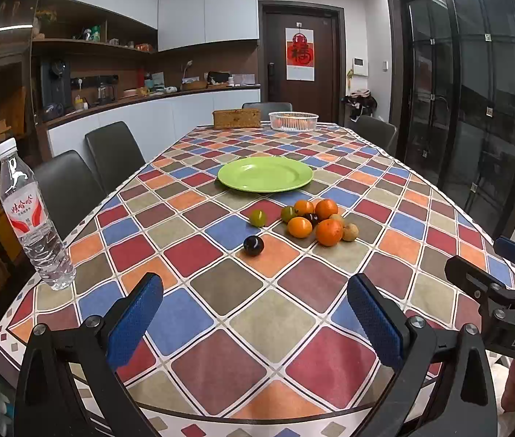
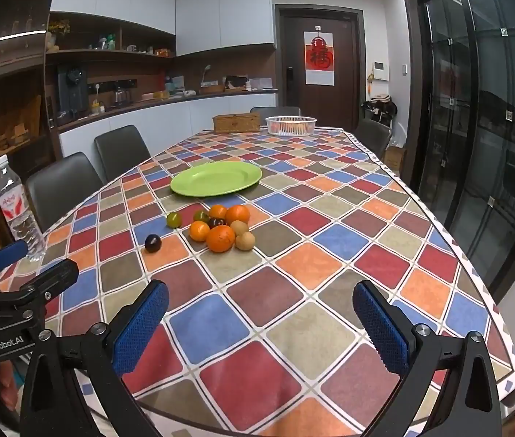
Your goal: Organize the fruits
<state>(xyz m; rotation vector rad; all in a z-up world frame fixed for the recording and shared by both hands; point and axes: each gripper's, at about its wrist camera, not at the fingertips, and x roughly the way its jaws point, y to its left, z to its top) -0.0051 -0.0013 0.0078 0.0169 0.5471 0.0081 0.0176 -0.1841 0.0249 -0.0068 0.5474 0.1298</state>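
Observation:
A pile of small fruits point(image 1: 317, 222) lies on the checked tablecloth: several oranges, brown longans, a dark plum and a green one. A green fruit point(image 1: 257, 217) and a dark plum point(image 1: 253, 245) lie apart to its left. The pile also shows in the right wrist view point(image 2: 221, 231). An empty green plate point(image 1: 264, 174) point(image 2: 216, 178) sits just behind the fruits. My left gripper point(image 1: 255, 313) is open and empty above the near table edge. My right gripper point(image 2: 261, 322) is open and empty, level with the left one and to its right.
A water bottle point(image 1: 28, 215) stands at the table's left edge. A wicker box point(image 1: 236, 118) and a white mesh basket point(image 1: 293, 120) stand at the far end. Dark chairs point(image 1: 111, 153) line the left side. Glass doors are on the right.

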